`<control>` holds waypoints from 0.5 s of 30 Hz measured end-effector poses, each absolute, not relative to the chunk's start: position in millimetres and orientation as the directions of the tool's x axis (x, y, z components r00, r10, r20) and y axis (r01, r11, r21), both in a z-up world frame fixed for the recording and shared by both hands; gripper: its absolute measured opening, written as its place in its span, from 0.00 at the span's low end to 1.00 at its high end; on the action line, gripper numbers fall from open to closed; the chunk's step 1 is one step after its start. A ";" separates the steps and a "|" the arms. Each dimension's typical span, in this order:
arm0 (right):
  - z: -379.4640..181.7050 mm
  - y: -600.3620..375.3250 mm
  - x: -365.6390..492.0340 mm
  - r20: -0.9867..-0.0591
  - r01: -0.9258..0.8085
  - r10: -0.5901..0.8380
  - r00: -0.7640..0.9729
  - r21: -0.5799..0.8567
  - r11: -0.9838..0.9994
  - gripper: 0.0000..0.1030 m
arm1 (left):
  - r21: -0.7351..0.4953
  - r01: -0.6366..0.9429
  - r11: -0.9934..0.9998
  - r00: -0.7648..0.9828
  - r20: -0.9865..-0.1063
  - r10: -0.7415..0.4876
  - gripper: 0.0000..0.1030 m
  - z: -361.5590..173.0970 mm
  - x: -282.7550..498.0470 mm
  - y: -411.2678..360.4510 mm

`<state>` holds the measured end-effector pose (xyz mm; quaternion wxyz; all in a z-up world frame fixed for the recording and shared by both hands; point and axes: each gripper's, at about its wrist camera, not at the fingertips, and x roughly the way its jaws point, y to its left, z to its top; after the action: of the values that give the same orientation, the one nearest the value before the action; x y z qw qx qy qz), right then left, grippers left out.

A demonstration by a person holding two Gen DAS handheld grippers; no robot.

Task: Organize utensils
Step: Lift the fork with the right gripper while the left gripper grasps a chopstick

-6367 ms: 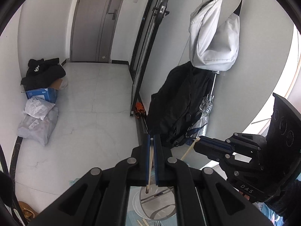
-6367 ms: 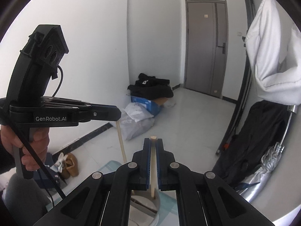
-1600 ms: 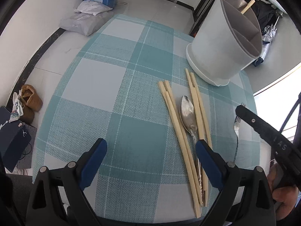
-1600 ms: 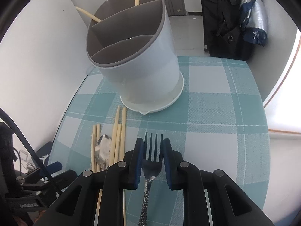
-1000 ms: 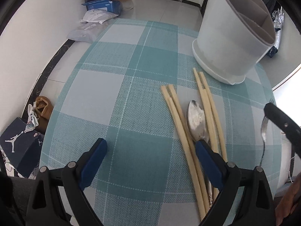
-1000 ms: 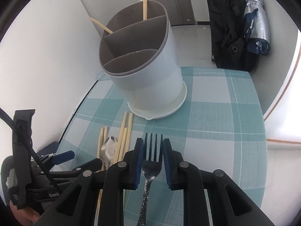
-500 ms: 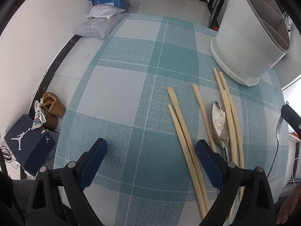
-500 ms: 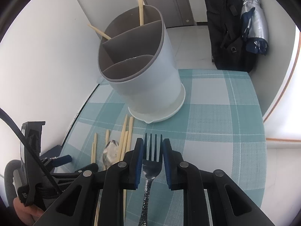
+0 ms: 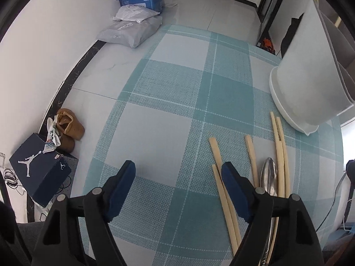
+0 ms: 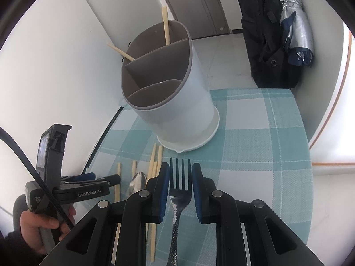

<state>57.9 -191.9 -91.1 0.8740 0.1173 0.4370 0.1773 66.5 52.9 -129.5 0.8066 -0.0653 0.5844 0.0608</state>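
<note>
Above checked tablecloth (image 10: 255, 146), fork (image 10: 179, 190) in right tongs (image 10: 180, 188), tines toward holder (image 10: 168, 93).

Readable text and logos, two spots only.
"GenRobot.AI" printed in white along the black body of the left gripper (image 10: 101, 180), seen from the right wrist view; small white lettering on its grey end beside that, too tiny to read. White Jumpman logo, no words, on the lid and again small on the side of the dark blue shoebox (image 9: 38, 169) on the floor by the wall. Printed labels on the blue carton (image 9: 139, 0) and on the grey mailer bags (image 9: 131, 30) too small and blurred to read. Nothing legible on the holder, utensils or cloth.
</note>
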 end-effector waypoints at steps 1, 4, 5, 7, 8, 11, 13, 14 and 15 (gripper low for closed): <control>-90.7 -191.9 57.8 -0.721 -0.207 0.413 0.556 0.361 0.909 0.19 | -0.041 -0.175 0.984 0.304 -0.953 0.014 0.75 -130.9 69.3 54.4; -89.7 -191.3 56.2 -0.718 -0.213 0.416 0.558 0.361 0.908 0.19 | -0.037 -0.157 0.987 0.302 -0.953 0.013 0.75 -133.5 77.3 50.5; -89.4 -191.3 55.8 -0.717 -0.216 0.417 0.559 0.360 0.908 0.19 | -0.031 -0.141 0.989 0.304 -0.952 0.013 0.74 -133.0 78.8 47.1; -88.5 -191.0 55.4 -0.715 -0.219 0.416 0.562 0.356 0.908 0.19 | -0.011 -0.097 0.995 0.288 -0.958 0.017 0.61 -131.9 81.0 36.9; -88.2 -191.1 55.2 -0.714 -0.220 0.415 0.564 0.355 0.909 0.19 | 0.013 -0.071 0.997 0.269 -0.963 0.032 0.59 -133.6 82.6 30.8; -88.5 -191.6 55.8 -0.715 -0.215 0.413 0.564 0.356 0.909 0.19 | 0.018 -0.040 0.999 0.272 -0.962 0.028 0.41 -128.9 85.4 24.8; -88.5 -191.6 55.6 -0.714 -0.212 0.414 0.564 0.359 0.909 0.19 | -0.003 -0.041 0.999 0.265 -0.964 0.008 0.27 -127.8 88.6 25.6; -88.2 -191.5 55.6 -0.714 -0.213 0.414 0.565 0.359 0.909 0.19 | -0.008 -0.045 0.999 0.262 -0.965 0.004 0.25 -127.7 90.1 25.5; -87.6 -191.5 55.6 -0.712 -0.214 0.415 0.566 0.359 0.908 0.19 | -0.013 -0.053 0.998 0.263 -0.965 0.001 0.22 -127.8 90.8 26.5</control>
<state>55.6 -191.5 -87.6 0.8772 0.1169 0.4297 0.1795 90.8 26.5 -127.8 0.7944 -0.0214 0.6067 0.0171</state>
